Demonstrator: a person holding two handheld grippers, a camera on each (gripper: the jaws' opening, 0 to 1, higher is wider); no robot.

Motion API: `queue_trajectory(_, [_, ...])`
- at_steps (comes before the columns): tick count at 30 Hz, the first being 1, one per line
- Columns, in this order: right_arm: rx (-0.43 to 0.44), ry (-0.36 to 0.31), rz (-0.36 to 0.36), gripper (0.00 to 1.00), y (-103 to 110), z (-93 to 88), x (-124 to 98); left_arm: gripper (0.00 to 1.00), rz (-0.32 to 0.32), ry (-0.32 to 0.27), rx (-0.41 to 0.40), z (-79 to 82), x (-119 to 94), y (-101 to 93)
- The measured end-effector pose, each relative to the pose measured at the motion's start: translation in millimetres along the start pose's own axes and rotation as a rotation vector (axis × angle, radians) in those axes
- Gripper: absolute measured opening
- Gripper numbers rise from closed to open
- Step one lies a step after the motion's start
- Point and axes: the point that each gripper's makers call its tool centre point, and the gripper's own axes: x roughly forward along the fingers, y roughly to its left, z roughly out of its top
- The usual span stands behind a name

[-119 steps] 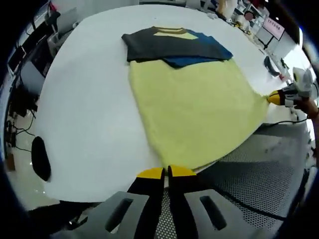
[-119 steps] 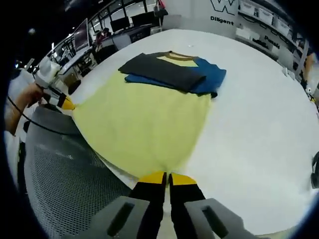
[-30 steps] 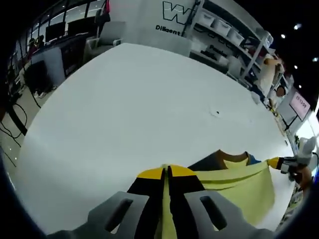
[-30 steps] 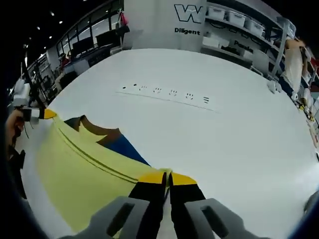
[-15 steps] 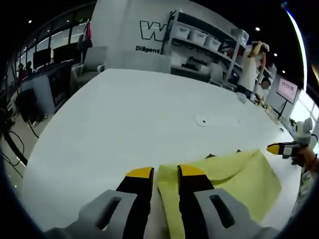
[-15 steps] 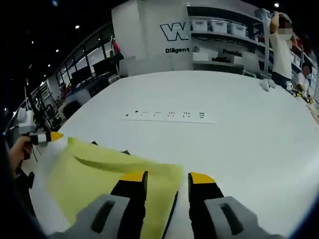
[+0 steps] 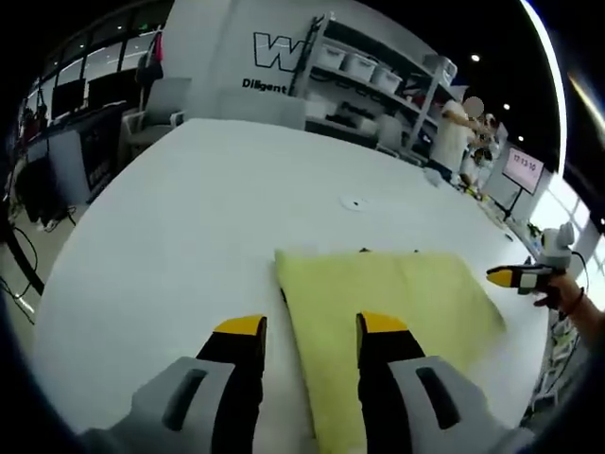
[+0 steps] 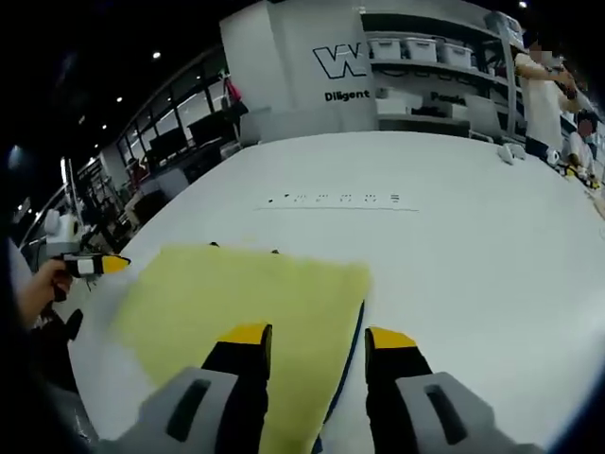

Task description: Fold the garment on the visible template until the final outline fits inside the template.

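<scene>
The yellow garment (image 7: 392, 301) lies folded flat on the white table (image 7: 170, 218), its yellow side up and its far edge straight. In the right gripper view the garment (image 8: 241, 293) shows a thin blue layer (image 8: 351, 357) peeking out along its right edge. My left gripper (image 7: 310, 326) is open, its jaws straddling the garment's left edge with nothing held. My right gripper (image 8: 319, 336) is open over the garment's right edge. Each gripper also appears small in the other's view: the right gripper (image 7: 515, 276) and the left gripper (image 8: 91, 265), both in a hand.
A thin line with small dark marks (image 8: 340, 200) runs across the table beyond the garment. A small round mark (image 7: 353, 202) sits farther out. Shelves with bins (image 7: 364, 71) and people (image 8: 544, 80) stand behind the table. Monitors and chairs (image 7: 85, 113) are to the left.
Both grippers carried the yellow hem over the dark and blue sleeves, then opened and let go. The jaws have since widened and the cloth has settled flat.
</scene>
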Motion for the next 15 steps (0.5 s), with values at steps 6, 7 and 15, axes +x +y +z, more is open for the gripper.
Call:
queue_trajectory(6, [-0.034, 0.034, 0.01, 0.35, 9, -23.5, -19, 0.33, -0.049, 0.02, 0.051, -24.1, -20, -15.6])
queue_trajectory(7, [-0.036, 0.045, 0.021, 0.35, 13, -30.0, -22, 0.33, -0.053, 0.025, 0.064, -28.0, -22, -16.3])
queue_trajectory(15, [-0.051, 0.096, 0.05, 0.34, 20, -60.6, -34, 0.33, -0.066, 0.037, 0.12, -49.3, -30, -16.2])
